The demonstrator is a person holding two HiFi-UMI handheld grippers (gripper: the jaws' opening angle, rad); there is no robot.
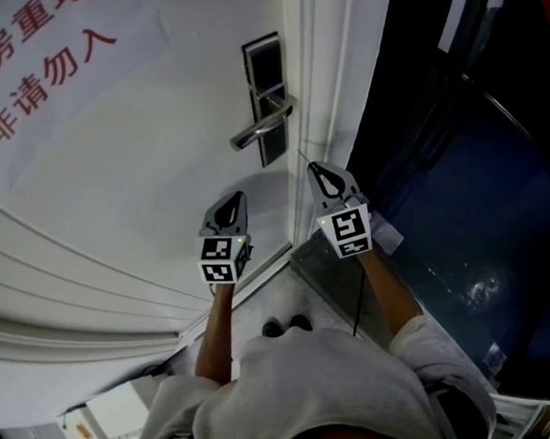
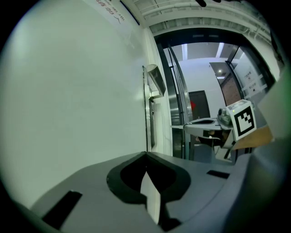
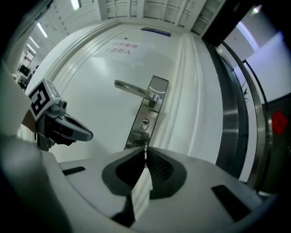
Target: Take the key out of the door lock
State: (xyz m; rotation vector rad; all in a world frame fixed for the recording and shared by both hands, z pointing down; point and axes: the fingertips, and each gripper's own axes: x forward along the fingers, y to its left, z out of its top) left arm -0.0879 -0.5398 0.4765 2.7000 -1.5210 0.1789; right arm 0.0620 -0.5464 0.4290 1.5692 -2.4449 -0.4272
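Right gripper view: key out, task looks nearly done.
Right gripper (image 3: 145,160) pinches the key (image 3: 145,149), clear of the empty keyhole (image 3: 144,123) at 12 o'clock; left gripper (image 2: 146,157) clenched on nothing.

- Lever handle (image 1: 261,123) juts from lock plate (image 1: 264,60) toward 8 o'clock and overhangs door face (image 1: 139,158).
- Open air between keyhole (image 3: 144,123) and right gripper (image 1: 313,167). Thin metal at its tip, probably key (image 3: 145,152), is clear of plate.
- Door frame (image 1: 326,70) crowds 3 o'clock side.
- Left gripper (image 1: 240,198) sits at 9 o'clock, apart from right gripper. Gap between them is free.
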